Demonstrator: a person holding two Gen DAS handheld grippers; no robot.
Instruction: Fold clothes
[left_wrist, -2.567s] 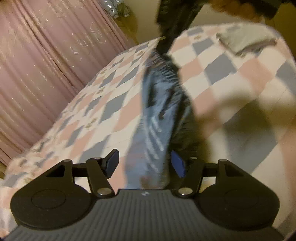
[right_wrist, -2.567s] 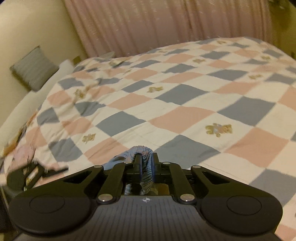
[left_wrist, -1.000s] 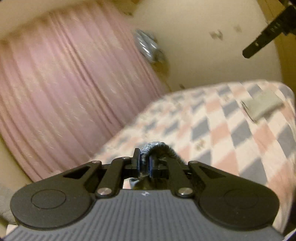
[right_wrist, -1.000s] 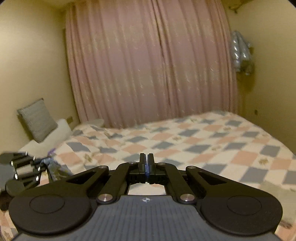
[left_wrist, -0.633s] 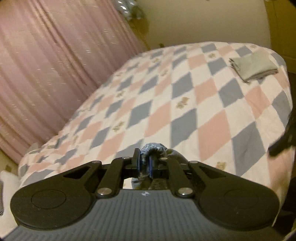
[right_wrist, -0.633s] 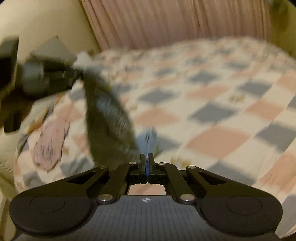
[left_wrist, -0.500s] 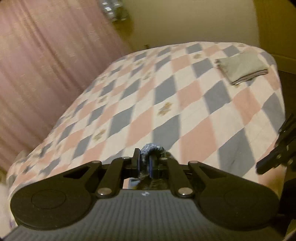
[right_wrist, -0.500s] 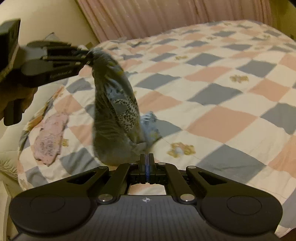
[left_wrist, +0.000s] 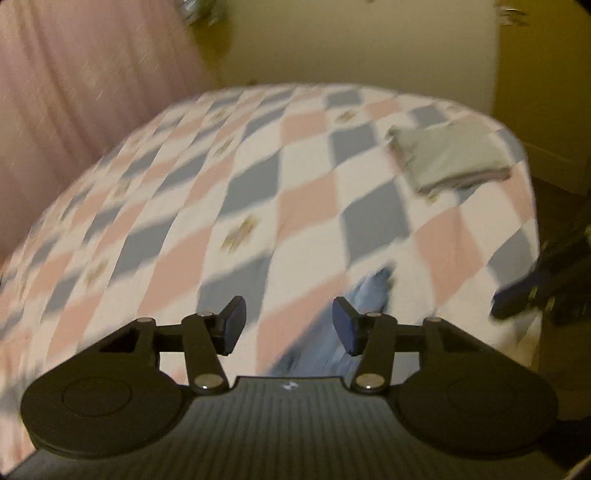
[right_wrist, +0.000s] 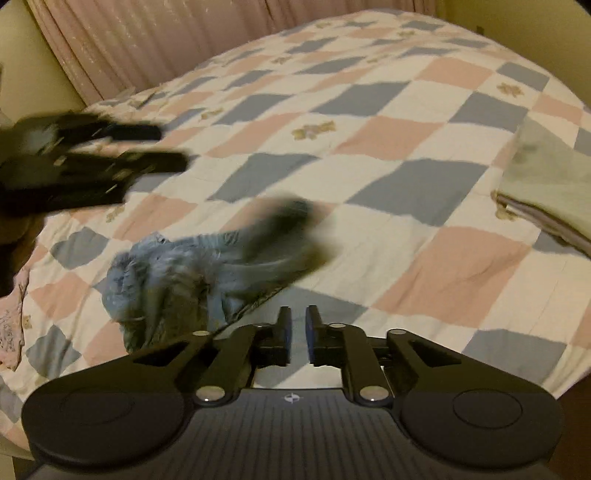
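A crumpled blue-grey patterned garment lies in a blurred heap on the checked bedspread. In the left wrist view a strip of the garment shows below the right finger. My left gripper has its jaws opening, wide apart, and the pads touch no cloth. From the right wrist view the left gripper hovers above and left of the heap. My right gripper is just right of the heap, its jaws opening to a narrow gap with nothing between them. It shows as a dark blur, the right gripper, at the edge of the left wrist view.
A folded grey cloth lies near the bed's far corner, and the same folded grey cloth shows at the right edge of the right wrist view. A pink garment lies at the bed's left edge. Pink curtains hang behind the bed.
The left gripper was shut on the garment and held it up; now its jaws stand apart and the garment lies on the bed. Both grippers came down. The right jaws parted slightly.
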